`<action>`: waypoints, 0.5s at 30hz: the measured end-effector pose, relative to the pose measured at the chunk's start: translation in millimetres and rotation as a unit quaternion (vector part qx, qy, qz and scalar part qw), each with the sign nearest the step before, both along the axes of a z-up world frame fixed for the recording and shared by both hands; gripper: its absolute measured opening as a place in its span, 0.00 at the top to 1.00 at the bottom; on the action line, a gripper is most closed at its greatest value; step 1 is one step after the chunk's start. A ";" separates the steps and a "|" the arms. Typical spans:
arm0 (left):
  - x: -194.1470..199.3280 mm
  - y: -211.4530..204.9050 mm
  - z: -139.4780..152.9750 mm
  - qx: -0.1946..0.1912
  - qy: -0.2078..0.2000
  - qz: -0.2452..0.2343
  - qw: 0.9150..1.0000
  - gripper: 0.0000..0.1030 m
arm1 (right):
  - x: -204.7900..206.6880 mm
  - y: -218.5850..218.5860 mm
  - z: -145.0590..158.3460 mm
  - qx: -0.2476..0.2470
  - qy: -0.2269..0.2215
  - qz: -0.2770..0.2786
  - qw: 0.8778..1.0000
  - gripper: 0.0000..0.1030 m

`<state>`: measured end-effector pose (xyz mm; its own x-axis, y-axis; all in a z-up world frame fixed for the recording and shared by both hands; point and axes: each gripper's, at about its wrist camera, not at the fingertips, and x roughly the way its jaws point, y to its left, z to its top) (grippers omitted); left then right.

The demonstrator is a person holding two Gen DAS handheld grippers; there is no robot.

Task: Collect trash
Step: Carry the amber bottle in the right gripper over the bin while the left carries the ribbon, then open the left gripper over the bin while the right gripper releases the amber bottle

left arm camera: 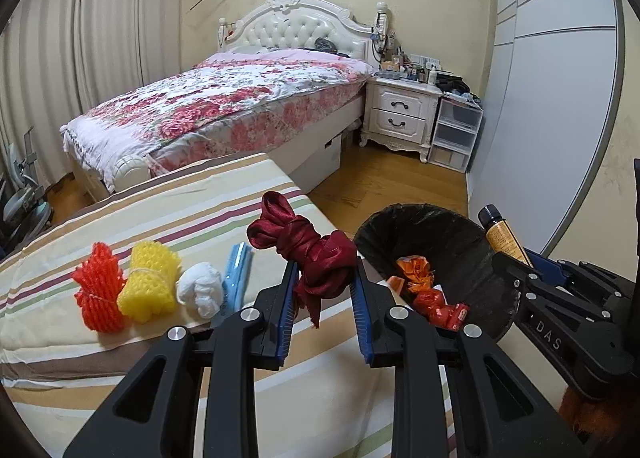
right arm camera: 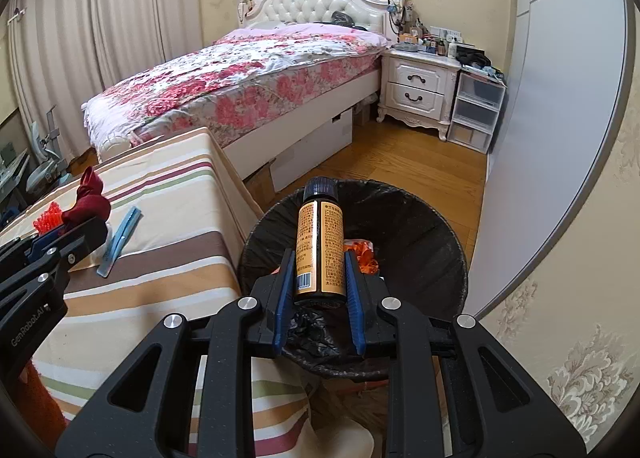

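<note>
A knotted dark red cloth is squeezed between the pads of the left gripper, held up over the striped table right beside the bin. A small brown bottle w/ a black cap is clamped by the right gripper, held over the black-lined trash bin, which already has orange wrappers in it. Red foam net, yellow foam net, white wad & blue strip are left lying in a row on the table.

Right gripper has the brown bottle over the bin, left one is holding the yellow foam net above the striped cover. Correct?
Not quite. The left gripper holds the dark red knotted cloth, not the yellow foam net, which lies on the striped cover; the left wrist view shows it. The right gripper does hold the brown bottle over the bin.
</note>
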<state>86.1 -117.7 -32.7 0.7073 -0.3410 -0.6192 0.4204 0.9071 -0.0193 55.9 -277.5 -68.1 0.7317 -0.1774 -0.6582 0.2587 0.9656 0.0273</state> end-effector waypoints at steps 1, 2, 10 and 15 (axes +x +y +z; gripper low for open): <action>0.5 -5.6 -0.3 0.002 -0.002 -0.004 1.000 0.74 | 0.0 -3.2 -0.7 0.001 0.000 -0.003 1.000 0.77; 1.7 -11.4 -0.6 0.005 -0.003 -0.007 1.000 0.74 | 0.2 -6.4 -1.4 0.001 0.000 -0.005 1.000 0.77; 10.0 -40.5 -10.4 0.022 -0.005 -0.022 1.000 0.74 | 2.8 -26.6 -6.1 0.010 0.000 -0.023 1.000 0.77; 20.9 -56.5 -15.7 0.031 -0.001 -0.029 0.999 0.74 | 8.5 -35.6 -10.0 0.011 0.003 -0.030 0.999 0.77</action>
<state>107.1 -174.3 -48.5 0.6885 -0.3420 -0.6395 0.4716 0.8810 0.0366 64.4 -313.0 -78.1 0.7158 -0.2064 -0.6671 0.3168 0.9473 0.0469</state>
